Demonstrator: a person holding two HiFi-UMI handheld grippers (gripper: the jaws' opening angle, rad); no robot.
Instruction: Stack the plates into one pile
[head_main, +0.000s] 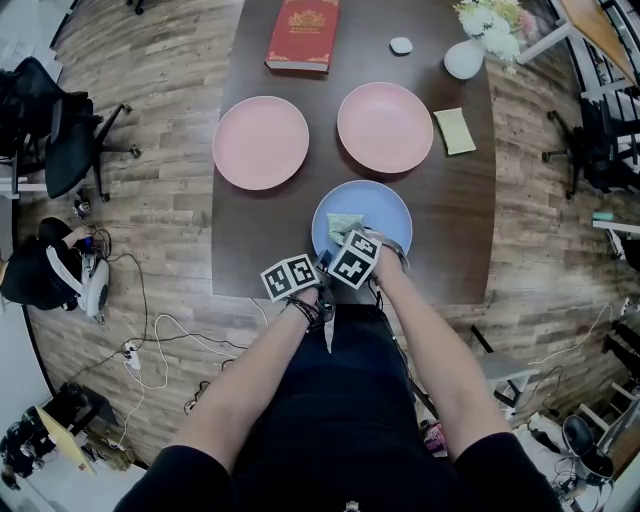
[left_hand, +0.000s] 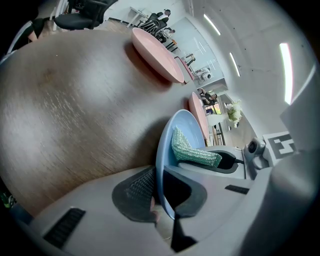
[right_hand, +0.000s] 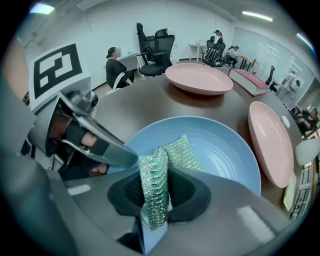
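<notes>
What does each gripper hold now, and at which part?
The left gripper pinches the blue plate at its near rim. The right gripper grips the green pad near one end, above that plate.

A dark brown table (head_main: 460, 240) stands on a wood-plank floor (head_main: 160, 230) strewn with cables (head_main: 150, 345), with a black office chair (head_main: 70, 140) at the left, white walls (right_hand: 100, 25) around and strip lights (left_hand: 286, 70) on the ceiling.
</notes>
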